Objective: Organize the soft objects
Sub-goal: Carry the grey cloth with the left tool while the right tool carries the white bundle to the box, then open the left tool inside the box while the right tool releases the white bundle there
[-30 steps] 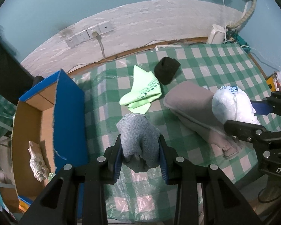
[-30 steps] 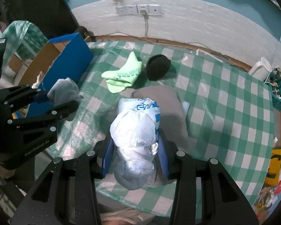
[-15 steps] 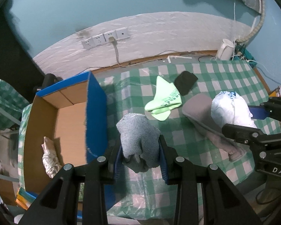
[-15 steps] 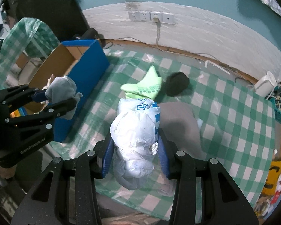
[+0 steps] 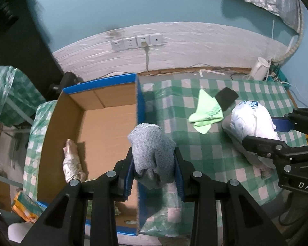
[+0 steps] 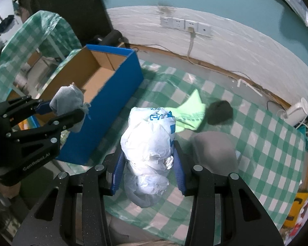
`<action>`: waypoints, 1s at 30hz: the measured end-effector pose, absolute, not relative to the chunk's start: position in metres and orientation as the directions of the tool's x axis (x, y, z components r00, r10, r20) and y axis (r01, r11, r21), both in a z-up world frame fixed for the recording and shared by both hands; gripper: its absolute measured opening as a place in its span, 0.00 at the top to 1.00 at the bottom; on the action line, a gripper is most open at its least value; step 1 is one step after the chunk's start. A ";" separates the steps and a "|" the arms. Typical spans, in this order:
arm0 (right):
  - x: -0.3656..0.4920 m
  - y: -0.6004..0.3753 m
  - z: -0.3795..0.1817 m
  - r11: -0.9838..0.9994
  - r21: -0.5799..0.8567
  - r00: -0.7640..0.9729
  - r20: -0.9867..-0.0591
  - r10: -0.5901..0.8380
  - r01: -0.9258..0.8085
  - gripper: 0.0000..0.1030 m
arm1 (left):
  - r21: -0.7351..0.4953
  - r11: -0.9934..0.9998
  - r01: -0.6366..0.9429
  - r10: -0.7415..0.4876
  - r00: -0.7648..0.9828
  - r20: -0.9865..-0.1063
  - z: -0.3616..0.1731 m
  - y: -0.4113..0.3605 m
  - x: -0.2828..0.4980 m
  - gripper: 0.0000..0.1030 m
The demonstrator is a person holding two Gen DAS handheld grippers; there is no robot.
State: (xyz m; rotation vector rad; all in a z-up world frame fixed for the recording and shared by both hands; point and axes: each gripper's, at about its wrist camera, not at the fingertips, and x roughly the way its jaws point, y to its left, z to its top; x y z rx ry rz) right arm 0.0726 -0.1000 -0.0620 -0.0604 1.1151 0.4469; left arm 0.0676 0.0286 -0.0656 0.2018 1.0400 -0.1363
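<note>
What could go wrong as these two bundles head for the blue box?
1. The left claw holds the grey sock bundle right above the blue box wall; released here, it might catch the edge and fall outside.
2. The white plastic bag bundle bulges well beyond the right claw, so it could slip out in transit.
3. The two claws sit close together and may collide at the box.
</note>
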 end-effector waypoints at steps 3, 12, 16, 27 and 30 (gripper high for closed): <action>0.076 -0.088 -0.058 0.903 0.175 0.362 -0.874 0.326 -0.392 0.59 | 0.098 0.978 0.186 -0.011 0.509 -0.861 -0.063 0.040 0.067 0.67; 0.083 -0.043 -0.051 0.874 0.174 0.345 -0.870 0.352 -0.453 0.59 | 0.090 0.989 0.120 0.016 0.513 -0.858 -0.063 0.076 0.064 0.67; 0.086 -0.022 -0.048 0.861 0.171 0.338 -0.869 0.361 -0.480 0.59 | 0.093 0.992 0.089 0.034 0.513 -0.858 -0.065 0.093 0.063 0.67; 0.093 0.031 -0.052 0.829 0.173 0.300 -0.877 0.376 -0.531 0.59 | 0.067 0.998 0.000 0.058 0.492 -0.869 -0.076 0.138 0.062 0.67; 0.095 0.045 -0.056 0.824 0.169 0.291 -0.881 0.373 -0.541 0.59 | 0.065 0.998 -0.015 0.064 0.480 -0.875 -0.081 0.148 0.063 0.67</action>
